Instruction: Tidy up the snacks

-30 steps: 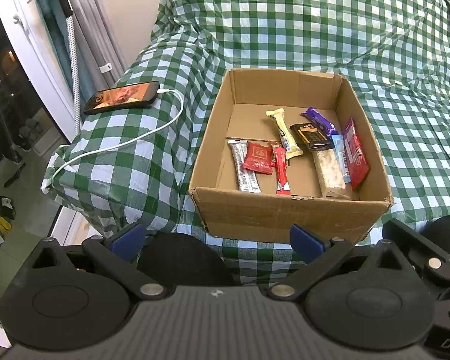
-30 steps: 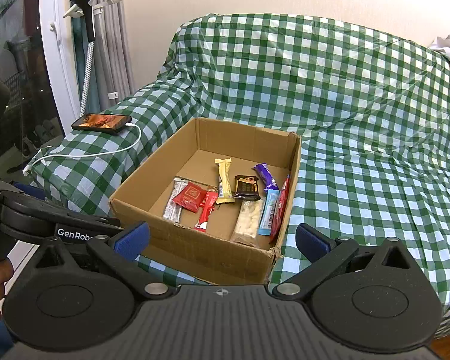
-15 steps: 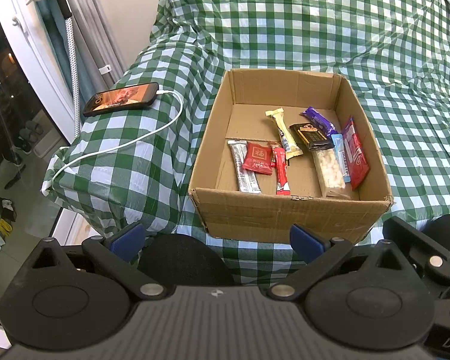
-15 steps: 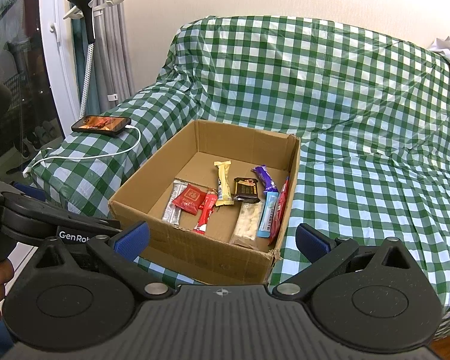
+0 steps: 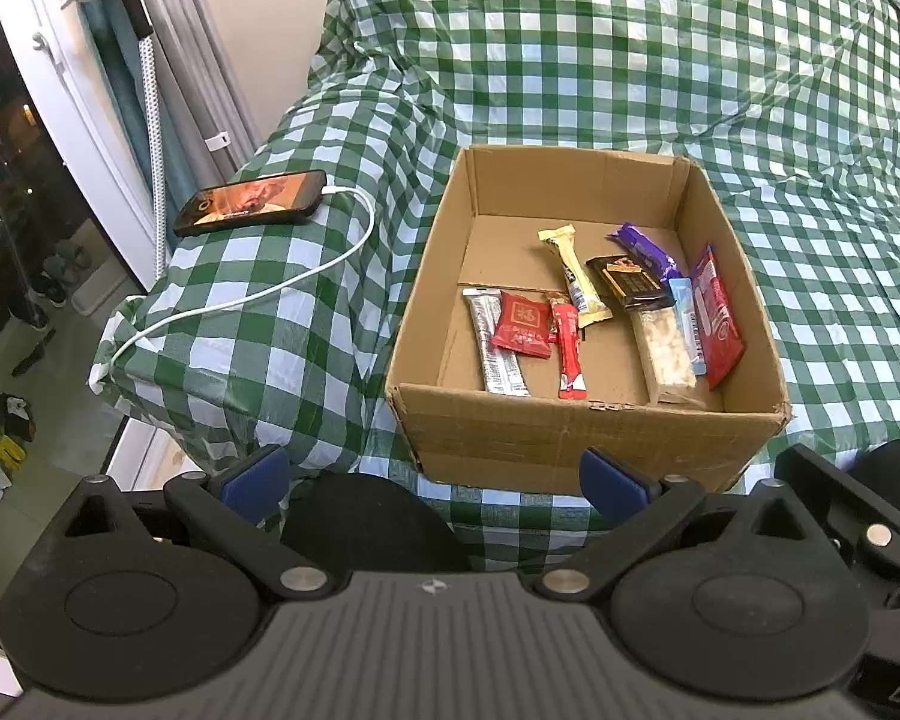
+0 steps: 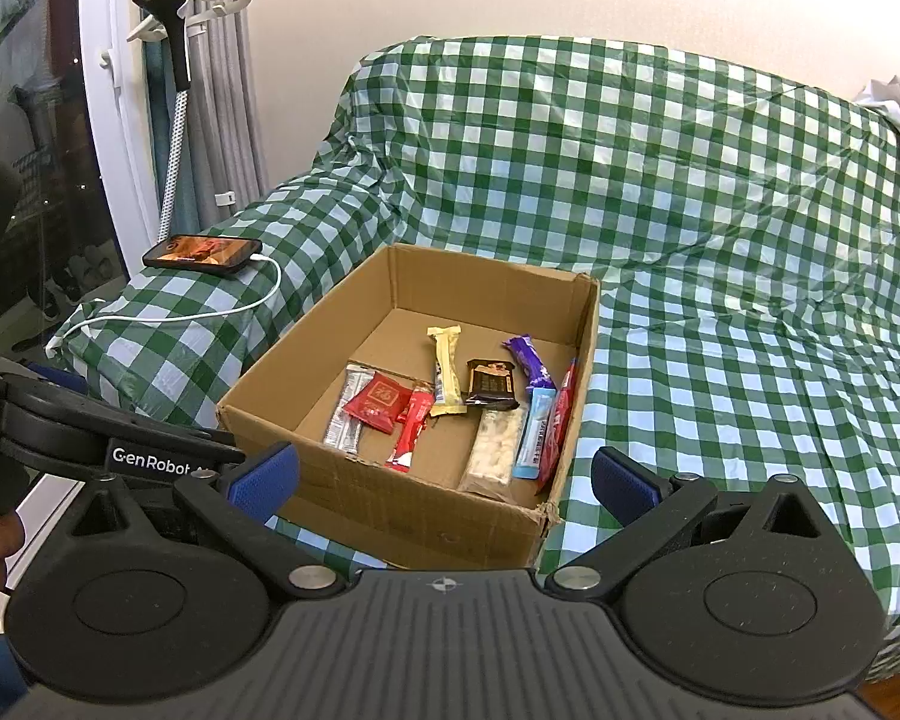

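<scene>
Open brown cardboard box point(image 5: 576, 432) sits centre frame in the left wrist view, resting on a sofa draped in a green-and-white checked cloth point(image 5: 630, 60). Snacks lie flat on the box floor: silver foil bar point(image 5: 498, 342) at left, red square packet point(image 5: 523, 325) overlapping its right edge, narrow red stick pack point(image 5: 569, 351) just beside that, pale yellow bar point(image 5: 573, 273) toward centre, dark brown chocolate packet point(image 5: 629, 281), purple bar point(image 5: 645, 247) behind it, clear-wrapped pale nut bar point(image 5: 666, 354), light blue bar point(image 5: 687, 324), and a red wrapper point(image 5: 717, 315) leaning against the right wall. Left gripper point(image 5: 432, 474) in lower frame: blue-tipped fingers spread apart, nothing between them, short of the box's near wall. Right gripper point(image 6: 444, 480), lower frame of the right wrist view: fingers likewise spread and empty, near the box's front corner. A black smartphone point(image 5: 251, 203) with lit screen lies on the sofa arm at left, white cable point(image 5: 306, 276) plugged in.
</scene>
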`<state>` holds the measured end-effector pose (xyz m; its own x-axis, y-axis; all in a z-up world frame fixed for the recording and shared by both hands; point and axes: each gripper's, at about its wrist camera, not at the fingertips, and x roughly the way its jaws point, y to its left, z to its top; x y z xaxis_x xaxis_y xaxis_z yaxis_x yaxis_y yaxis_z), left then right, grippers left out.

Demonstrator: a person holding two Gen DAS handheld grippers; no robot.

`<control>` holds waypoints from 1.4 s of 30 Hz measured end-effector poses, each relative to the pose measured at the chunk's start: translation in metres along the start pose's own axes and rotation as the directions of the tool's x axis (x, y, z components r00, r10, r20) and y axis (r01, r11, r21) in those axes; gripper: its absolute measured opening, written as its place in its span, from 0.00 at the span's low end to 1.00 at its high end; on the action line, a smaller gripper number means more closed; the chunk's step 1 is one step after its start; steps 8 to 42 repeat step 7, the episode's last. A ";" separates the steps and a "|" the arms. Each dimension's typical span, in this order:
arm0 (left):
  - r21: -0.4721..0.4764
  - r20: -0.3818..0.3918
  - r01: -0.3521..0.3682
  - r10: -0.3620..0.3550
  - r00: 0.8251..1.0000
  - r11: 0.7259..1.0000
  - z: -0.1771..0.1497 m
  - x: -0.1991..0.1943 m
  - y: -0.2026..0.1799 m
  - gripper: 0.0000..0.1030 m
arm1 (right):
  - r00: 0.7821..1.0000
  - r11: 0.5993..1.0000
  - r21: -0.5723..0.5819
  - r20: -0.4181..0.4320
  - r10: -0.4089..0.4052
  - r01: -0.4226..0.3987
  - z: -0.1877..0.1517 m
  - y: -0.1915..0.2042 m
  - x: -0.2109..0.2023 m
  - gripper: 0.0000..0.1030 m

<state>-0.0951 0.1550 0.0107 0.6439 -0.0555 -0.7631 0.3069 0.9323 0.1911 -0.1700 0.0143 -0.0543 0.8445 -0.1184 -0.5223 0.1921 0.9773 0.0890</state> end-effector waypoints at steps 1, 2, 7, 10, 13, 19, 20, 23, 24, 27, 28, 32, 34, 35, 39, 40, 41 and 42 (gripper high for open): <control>0.004 0.001 0.001 -0.001 1.000 1.000 0.000 0.000 0.000 1.00 | 1.000 1.000 0.000 0.000 0.001 -0.001 0.000 -0.002 0.000 1.00; 0.007 0.002 -0.001 0.001 1.000 1.000 0.001 0.001 0.001 1.00 | 1.000 1.000 0.001 0.000 0.000 0.000 0.000 -0.001 0.000 1.00; 0.013 0.006 -0.017 0.017 1.000 1.000 0.005 0.006 0.002 1.00 | 1.000 1.000 0.003 -0.005 0.002 -0.002 -0.001 0.002 0.001 1.00; 0.013 0.006 -0.017 0.017 1.000 1.000 0.005 0.006 0.002 1.00 | 1.000 1.000 0.003 -0.005 0.002 -0.002 -0.001 0.002 0.001 1.00; 0.013 0.006 -0.017 0.017 1.000 1.000 0.005 0.006 0.002 1.00 | 1.000 1.000 0.003 -0.005 0.002 -0.002 -0.001 0.002 0.001 1.00; 0.013 0.006 -0.017 0.017 1.000 1.000 0.005 0.006 0.002 1.00 | 1.000 1.000 0.003 -0.005 0.002 -0.002 -0.001 0.002 0.001 1.00; 0.013 0.006 -0.017 0.017 1.000 1.000 0.005 0.006 0.002 1.00 | 1.000 1.000 0.003 -0.005 0.002 -0.002 -0.001 0.002 0.001 1.00; 0.013 0.006 -0.017 0.017 1.000 1.000 0.005 0.006 0.002 1.00 | 1.000 1.000 0.003 -0.005 0.002 -0.002 -0.001 0.002 0.001 1.00; 0.013 0.006 -0.017 0.017 1.000 1.000 0.005 0.006 0.002 1.00 | 1.000 1.000 0.003 -0.005 0.002 -0.002 -0.001 0.002 0.001 1.00; 0.013 0.006 -0.017 0.017 1.000 1.000 0.005 0.006 0.002 1.00 | 1.000 1.000 0.003 -0.005 0.002 -0.002 -0.001 0.002 0.001 1.00; 0.013 0.006 -0.017 0.017 1.000 1.000 0.005 0.006 0.002 1.00 | 1.000 1.000 0.003 -0.005 0.002 -0.002 -0.001 0.002 0.001 1.00; 0.013 0.006 -0.017 0.017 1.000 1.000 0.005 0.006 0.002 1.00 | 1.000 1.000 0.003 -0.005 0.002 -0.002 -0.001 0.002 0.001 1.00; 0.013 0.006 -0.017 0.017 1.000 1.000 0.005 0.006 0.002 1.00 | 1.000 1.000 0.003 -0.005 0.002 -0.002 -0.001 0.002 0.001 1.00; 0.013 0.006 -0.017 0.017 1.000 1.000 0.005 0.006 0.002 1.00 | 1.000 1.000 0.003 -0.005 0.002 -0.002 -0.001 0.002 0.001 1.00; 0.013 0.006 -0.017 0.017 1.000 1.000 0.005 0.006 0.002 1.00 | 1.000 1.000 0.003 -0.005 0.002 -0.002 -0.001 0.002 0.001 1.00; 0.013 0.006 -0.017 0.017 1.000 1.000 0.005 0.006 0.002 1.00 | 1.000 1.000 0.003 -0.005 0.002 -0.002 -0.001 0.002 0.001 1.00; 0.013 0.006 -0.017 0.017 1.000 1.000 0.005 0.006 0.002 1.00 | 1.000 1.000 0.003 -0.005 0.002 -0.002 -0.001 0.002 0.001 1.00; 0.013 0.006 -0.017 0.017 1.000 1.000 0.005 0.006 0.002 1.00 | 1.000 1.000 0.003 -0.005 0.002 -0.002 -0.001 0.002 0.001 1.00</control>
